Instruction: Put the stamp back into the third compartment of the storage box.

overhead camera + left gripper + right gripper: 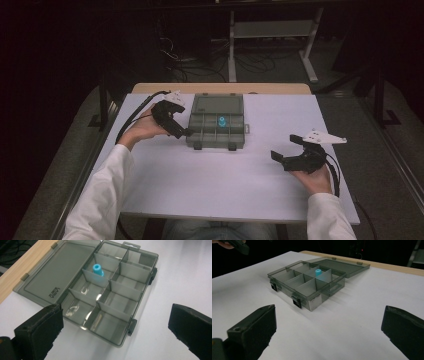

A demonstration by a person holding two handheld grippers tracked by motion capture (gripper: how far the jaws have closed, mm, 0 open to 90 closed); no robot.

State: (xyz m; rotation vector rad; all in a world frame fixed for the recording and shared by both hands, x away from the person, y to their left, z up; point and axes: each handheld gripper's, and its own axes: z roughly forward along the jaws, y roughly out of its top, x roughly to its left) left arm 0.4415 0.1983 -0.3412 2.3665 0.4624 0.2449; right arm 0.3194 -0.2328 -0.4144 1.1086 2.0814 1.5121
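A smoky grey compartment box (215, 139) lies at the table's middle with its lid (218, 104) folded open toward the far side. One small blue plug (221, 121) stands in a middle compartment; the other compartments look empty. My left gripper (184, 133) is open, just off the box's left front corner, and its view looks down on the box (117, 287), the lid (57, 272) and the blue plug (98, 269). My right gripper (286, 147) is open above bare table, well right of the box (312, 300), with nothing between its jaws. The blue plug (318, 272) shows beyond its dividers.
The white tabletop (225, 180) has a wooden strip (220, 88) along its far edge. Beyond it are a white frame with a shelf (272, 30) and cables (175, 55) on the dark floor. The box's latches (297, 302) face the right gripper.
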